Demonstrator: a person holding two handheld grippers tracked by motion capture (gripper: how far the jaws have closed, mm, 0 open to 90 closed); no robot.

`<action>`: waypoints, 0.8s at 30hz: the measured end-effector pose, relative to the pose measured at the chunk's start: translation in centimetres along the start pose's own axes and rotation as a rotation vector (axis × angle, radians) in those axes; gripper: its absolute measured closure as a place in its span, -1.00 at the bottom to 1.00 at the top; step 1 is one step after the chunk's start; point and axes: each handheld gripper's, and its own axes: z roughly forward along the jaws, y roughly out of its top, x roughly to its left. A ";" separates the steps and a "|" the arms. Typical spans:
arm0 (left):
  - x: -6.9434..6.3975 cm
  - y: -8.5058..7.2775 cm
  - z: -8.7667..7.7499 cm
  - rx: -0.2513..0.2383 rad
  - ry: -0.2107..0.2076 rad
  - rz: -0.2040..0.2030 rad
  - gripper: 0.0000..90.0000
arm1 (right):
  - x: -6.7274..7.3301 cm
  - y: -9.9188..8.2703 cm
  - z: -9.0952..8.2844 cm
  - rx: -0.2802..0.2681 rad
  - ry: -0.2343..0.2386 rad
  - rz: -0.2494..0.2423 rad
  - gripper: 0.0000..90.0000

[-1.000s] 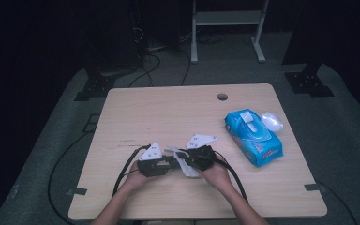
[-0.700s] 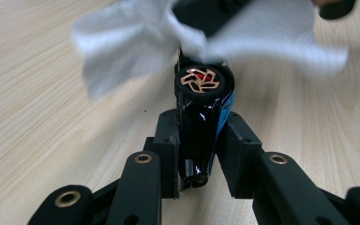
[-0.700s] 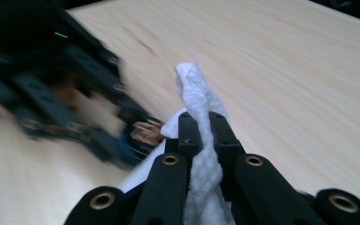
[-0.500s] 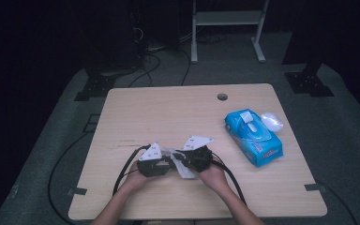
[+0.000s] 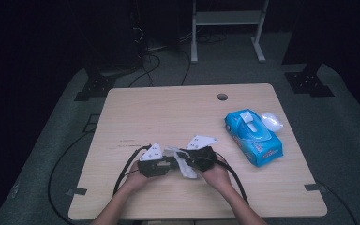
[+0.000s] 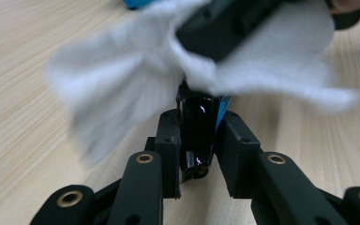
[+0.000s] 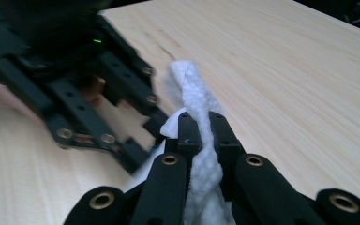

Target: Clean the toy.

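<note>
Near the front edge of the pale wooden table (image 5: 168, 117), the two tongs meet nose to nose. The left tongs (image 6: 197, 140) are clamped on a small glossy black object (image 6: 198, 126) with a blue edge; what it is cannot be told, and no writing on it can be read. The right tongs (image 7: 200, 136) are pinched shut on a white wipe (image 7: 194, 103), bunched into a twisted strip between the jaws. In the left gripper view the wipe spreads blurred just above the black object, seemingly touching its top. In the high view it lies between the two tongs. Well to the right sits a blue pack of wipes (image 5: 253, 137); its printing is too small to read. Just beside its far corner rests a crumpled clear wrapper (image 5: 272, 121).
</note>
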 end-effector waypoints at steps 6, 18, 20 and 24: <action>0.1 0.0 0.0 -0.001 -0.002 0.001 0.58 | -3.4 -1.3 -2.1 0.020 -0.135 0.042 0.89; 0.0 0.0 0.0 -0.001 -0.001 0.000 0.58 | -2.9 -1.5 -2.2 0.009 -0.104 0.006 0.89; 0.1 0.0 0.0 0.000 -0.002 0.000 0.58 | -3.6 -1.7 -2.7 0.015 -0.134 0.018 0.89; 0.1 0.0 0.0 -0.001 -0.006 -0.002 0.58 | -6.1 -2.6 -4.1 0.027 -0.211 0.095 0.89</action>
